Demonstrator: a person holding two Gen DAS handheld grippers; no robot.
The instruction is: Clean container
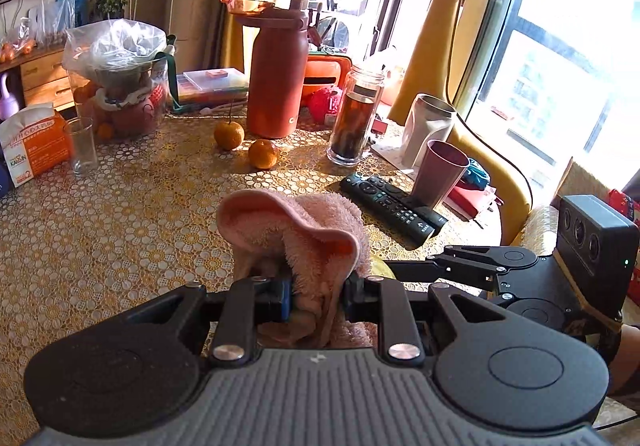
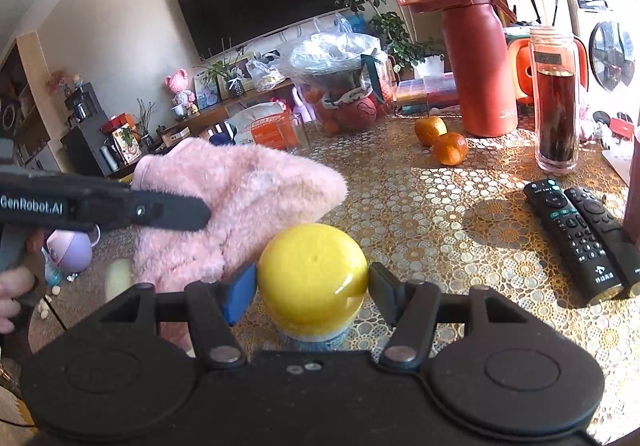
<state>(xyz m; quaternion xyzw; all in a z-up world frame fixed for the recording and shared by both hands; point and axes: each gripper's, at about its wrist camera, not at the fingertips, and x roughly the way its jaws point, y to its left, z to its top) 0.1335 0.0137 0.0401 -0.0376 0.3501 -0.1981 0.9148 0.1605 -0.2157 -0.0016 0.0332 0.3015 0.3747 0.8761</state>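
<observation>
The left gripper (image 1: 316,296) is clamped on a fluffy pink towel (image 1: 296,230), its jaws pressed into the bunched terry pile at lower centre of the left wrist view; the cloth balloons upward in a soft, rounded fold. In the right wrist view the same towel (image 2: 240,206) fills the middle left, shaggy and matted, with the left gripper's black finger lying across it and white lettering "GenRobot.AI" on its side.

The right gripper (image 2: 312,282) grips the container (image 2: 312,278) at lower centre of its own view: a smooth, glossy yellow dome-shaped top with a small dimple, over a pale band and bluish translucent base. The jaws sit partly closed, one blue pad and one dark pad touching either side of the dome.

The table (image 2: 460,230) wears a gold, lace-patterned covering of small circles. At right lie two matte black remotes (image 2: 580,238) side by side. Upper right stands a tall terracotta-red flask (image 2: 478,66) with faint lettering I cannot read. Two dimpled oranges (image 2: 440,140) touch each other near it. A clear glass bottle (image 2: 556,102) holds dark liquid. In the left wrist view, an orange-and-white box (image 1: 32,146) at far left reads "KAIXIN".
</observation>
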